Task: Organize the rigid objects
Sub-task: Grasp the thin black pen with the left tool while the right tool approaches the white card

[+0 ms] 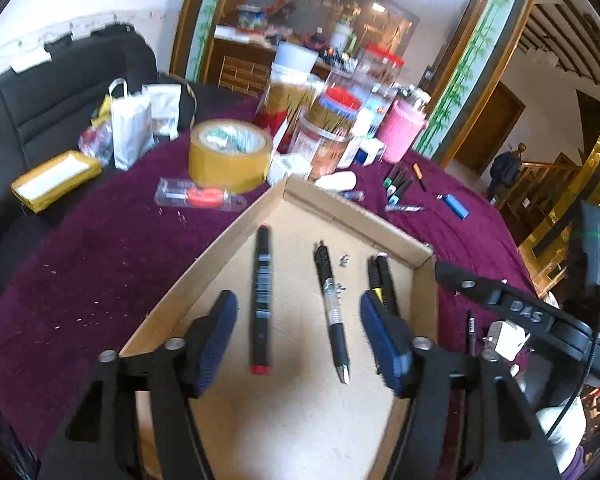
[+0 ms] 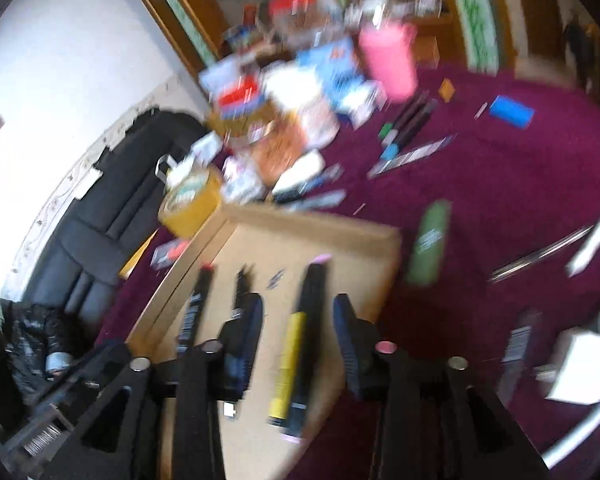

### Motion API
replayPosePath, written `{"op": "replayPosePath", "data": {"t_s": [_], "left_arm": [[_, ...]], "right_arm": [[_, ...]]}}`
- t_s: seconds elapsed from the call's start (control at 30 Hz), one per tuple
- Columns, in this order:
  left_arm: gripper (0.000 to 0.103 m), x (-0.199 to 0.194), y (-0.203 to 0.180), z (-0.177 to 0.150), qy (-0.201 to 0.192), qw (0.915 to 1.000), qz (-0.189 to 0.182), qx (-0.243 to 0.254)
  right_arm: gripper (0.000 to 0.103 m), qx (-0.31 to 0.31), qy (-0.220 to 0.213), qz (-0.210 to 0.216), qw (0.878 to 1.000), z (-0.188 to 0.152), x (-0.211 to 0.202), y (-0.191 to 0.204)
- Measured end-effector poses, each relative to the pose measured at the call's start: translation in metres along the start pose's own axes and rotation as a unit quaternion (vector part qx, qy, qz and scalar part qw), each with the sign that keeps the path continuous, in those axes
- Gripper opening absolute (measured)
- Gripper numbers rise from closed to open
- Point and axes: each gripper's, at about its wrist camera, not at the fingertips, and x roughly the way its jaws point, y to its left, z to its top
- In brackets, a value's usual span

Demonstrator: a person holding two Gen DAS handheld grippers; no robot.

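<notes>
A shallow cardboard tray (image 1: 236, 240) lies on the purple cloth. On its floor lie a black marker with a red cap (image 1: 261, 300), a clear gel pen (image 1: 333, 316) and a black and yellow pair of markers (image 1: 380, 276), roughly parallel. My left gripper (image 1: 300, 344) is open over the tray, and the red-capped marker and the pen show between its fingers, untouched. In the blurred right wrist view, my right gripper (image 2: 296, 340) is open over the tray's rim (image 2: 320, 220). A yellow marker (image 2: 288, 360) and a black one lie between its pads with gaps on both sides.
Behind the tray stand a tape roll (image 1: 230, 156), several jars (image 1: 324, 128) and a pink cup (image 1: 400, 132). Loose markers (image 1: 398, 184), a blue lighter (image 1: 456, 204) and a green marker (image 2: 430, 244) lie on the cloth. A black sofa (image 1: 60, 92) is at the left.
</notes>
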Motion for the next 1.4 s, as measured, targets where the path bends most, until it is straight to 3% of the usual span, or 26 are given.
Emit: {"op": "replayPosePath", "data": {"t_s": [0.17,0.27,0.37,0.47,0.6,0.67,0.87,0.97,1.07,1.3,1.4], "left_arm": [[0.073,-0.022,-0.037,-0.011,-0.016,0.9992,-0.035,0.013],[0.074,-0.023,-0.067,-0.022,0.003,0.9973,-0.070,0.025],[0.074,-0.021,-0.092,-0.033,0.024,0.9950,-0.089,0.039],[0.078,-0.019,-0.117,-0.045,0.041,0.9931,-0.092,0.060],[0.080,-0.003,-0.151,-0.063,0.078,0.9881,-0.089,0.098],[0.080,0.008,-0.169,-0.072,0.096,0.9846,-0.092,0.113],[0.079,0.046,-0.212,-0.091,0.116,0.9741,-0.067,0.182],[0.061,0.066,-0.226,-0.097,0.126,0.9664,-0.054,0.218],[0.058,0.080,-0.234,-0.100,0.129,0.9616,-0.054,0.236],[0.041,0.120,-0.238,-0.099,0.147,0.9565,-0.041,0.249],[0.034,0.123,-0.246,-0.103,0.125,0.9526,-0.029,0.276]], "right_arm": [[0.087,-0.031,-0.109,-0.081,0.990,-0.007,-0.071,-0.042],[0.091,-0.028,-0.149,-0.125,0.980,-0.009,-0.103,-0.084],[0.091,0.009,-0.159,-0.145,0.977,-0.011,-0.120,-0.132],[0.091,0.070,-0.179,-0.170,0.967,-0.018,-0.136,-0.187],[0.090,0.149,-0.199,-0.222,0.943,-0.039,-0.147,-0.248],[0.090,0.210,-0.182,-0.190,0.942,-0.041,-0.147,-0.271],[0.090,0.209,-0.164,-0.164,0.950,-0.037,-0.138,-0.270],[0.090,0.187,-0.160,-0.161,0.956,-0.034,-0.133,-0.258],[0.090,0.175,-0.161,-0.162,0.958,-0.039,-0.133,-0.253],[0.090,0.176,-0.151,-0.164,0.959,-0.040,-0.129,-0.255],[0.090,0.172,-0.148,-0.168,0.959,-0.041,-0.128,-0.254]]}}
